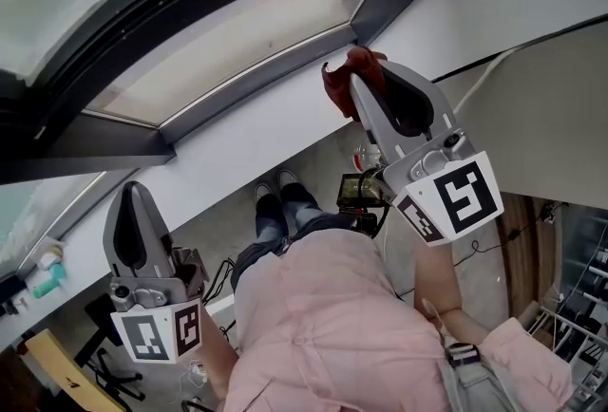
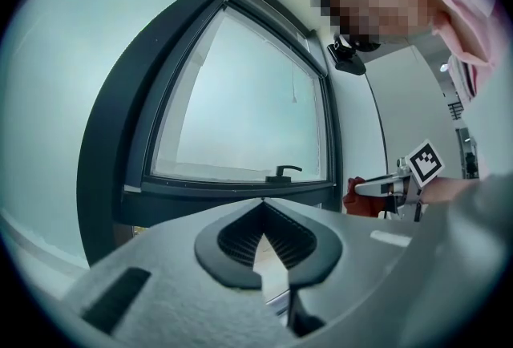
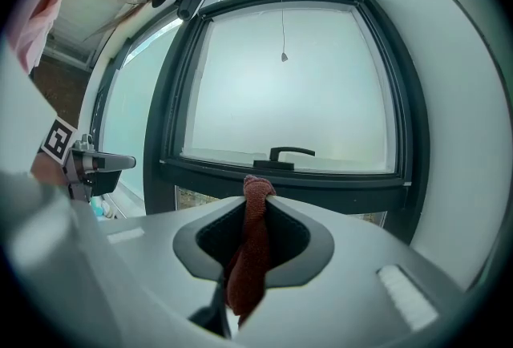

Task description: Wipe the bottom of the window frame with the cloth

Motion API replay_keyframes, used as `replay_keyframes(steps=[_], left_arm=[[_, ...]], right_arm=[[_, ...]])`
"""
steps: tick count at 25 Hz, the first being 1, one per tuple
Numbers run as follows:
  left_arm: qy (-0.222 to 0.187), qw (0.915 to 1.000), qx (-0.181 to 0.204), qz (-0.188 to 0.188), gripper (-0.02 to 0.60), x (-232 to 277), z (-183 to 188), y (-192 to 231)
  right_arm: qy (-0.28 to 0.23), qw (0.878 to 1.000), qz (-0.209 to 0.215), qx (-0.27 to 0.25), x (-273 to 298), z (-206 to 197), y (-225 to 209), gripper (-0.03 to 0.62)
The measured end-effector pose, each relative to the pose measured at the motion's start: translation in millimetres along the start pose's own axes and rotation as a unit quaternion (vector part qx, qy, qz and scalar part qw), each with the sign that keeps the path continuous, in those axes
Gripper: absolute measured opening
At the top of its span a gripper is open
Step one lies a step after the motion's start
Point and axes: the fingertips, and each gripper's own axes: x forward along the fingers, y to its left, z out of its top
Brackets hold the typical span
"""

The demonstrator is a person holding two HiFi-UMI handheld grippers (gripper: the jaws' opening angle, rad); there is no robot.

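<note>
We can read no words, brands or numbers anywhere. The only signs are black-and-white square markers (image 1: 463, 195) on the cube behind the jaws of the right gripper (image 1: 361, 83) and the left gripper (image 1: 136, 194); these are patterns, not letters.

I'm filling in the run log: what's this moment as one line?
right gripper: shut on red cloth, near bottom of window frame, contact unclear | left gripper: shut, empty, away from window

Two claws (image 1: 134, 187) (image 1: 361, 70), one red cloth (image 1: 336, 89), one window handle (image 3: 282, 155)
</note>
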Motion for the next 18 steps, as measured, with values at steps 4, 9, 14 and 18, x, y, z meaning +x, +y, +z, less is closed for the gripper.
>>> replay_keyframes(steps=[4,9,14,18], left_arm=[[-0.006,0.9999,-0.013,-0.008,-0.003,-1.2,-0.3,3.4],[0.000,0.9999,-0.008,-0.015,-0.003,1.0,-5.2,5.0],[-0.019,0.9990,-0.001,-0.041,-0.003,20.6,6.8,-18.2],[-0.027,0.9981,0.016,-0.054,-0.003,22.9,17.1,-30.5]], right_arm=[[-0.006,1.000,-0.006,-0.004,0.9,3.4,6.1,0.061],[-0.004,1.000,0.006,0.007,11.1,-1.3,23.1,0.061],[-0.038,0.998,0.034,0.029,14.3,16.9,35.4,0.067],[-0.049,0.996,0.061,0.051,25.8,24.4,55.3,0.067]])
